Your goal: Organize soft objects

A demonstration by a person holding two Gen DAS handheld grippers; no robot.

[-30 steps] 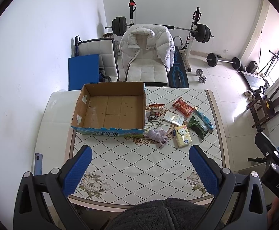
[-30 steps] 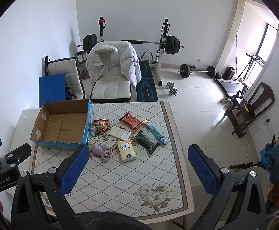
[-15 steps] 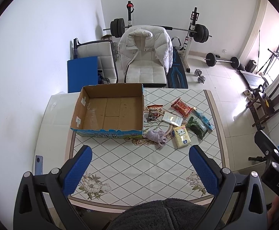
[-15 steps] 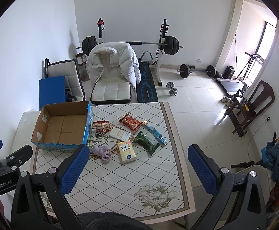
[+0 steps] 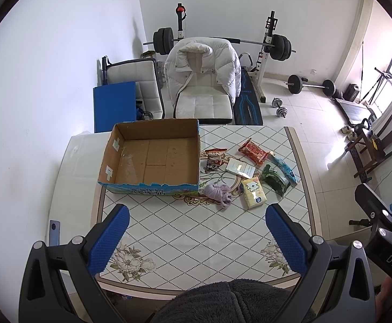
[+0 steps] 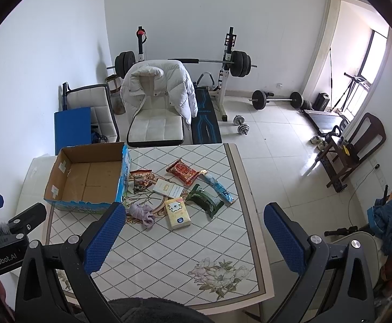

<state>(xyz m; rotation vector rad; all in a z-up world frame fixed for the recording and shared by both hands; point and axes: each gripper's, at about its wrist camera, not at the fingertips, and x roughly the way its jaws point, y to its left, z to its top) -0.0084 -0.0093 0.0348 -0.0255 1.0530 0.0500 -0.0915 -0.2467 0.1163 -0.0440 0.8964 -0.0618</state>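
An empty cardboard box (image 5: 152, 158) (image 6: 88, 180) stands at the table's far left. To its right lie a lilac cloth (image 5: 218, 191) (image 6: 143, 214), a yellow tissue pack (image 5: 253, 192) (image 6: 178, 212), a red snack bag (image 5: 253, 152) (image 6: 183, 172), a small snack bag (image 5: 213, 158), a white packet (image 5: 240, 167), a green pouch (image 5: 275, 179) (image 6: 205, 197) and a blue packet (image 5: 283, 165). My left gripper (image 5: 196, 238) and right gripper (image 6: 193, 238) are both open and empty, held high above the table's near edge.
The patterned table (image 5: 196, 231) has a white chair with a white down jacket (image 5: 204, 64) behind it. A weight bench, barbells and dumbbells stand on the floor beyond. A phone (image 5: 53, 232) lies at the table's near left.
Both grippers have drifted slightly; the table and box appear a little lower and nearer in view. Nothing on the table has moved.
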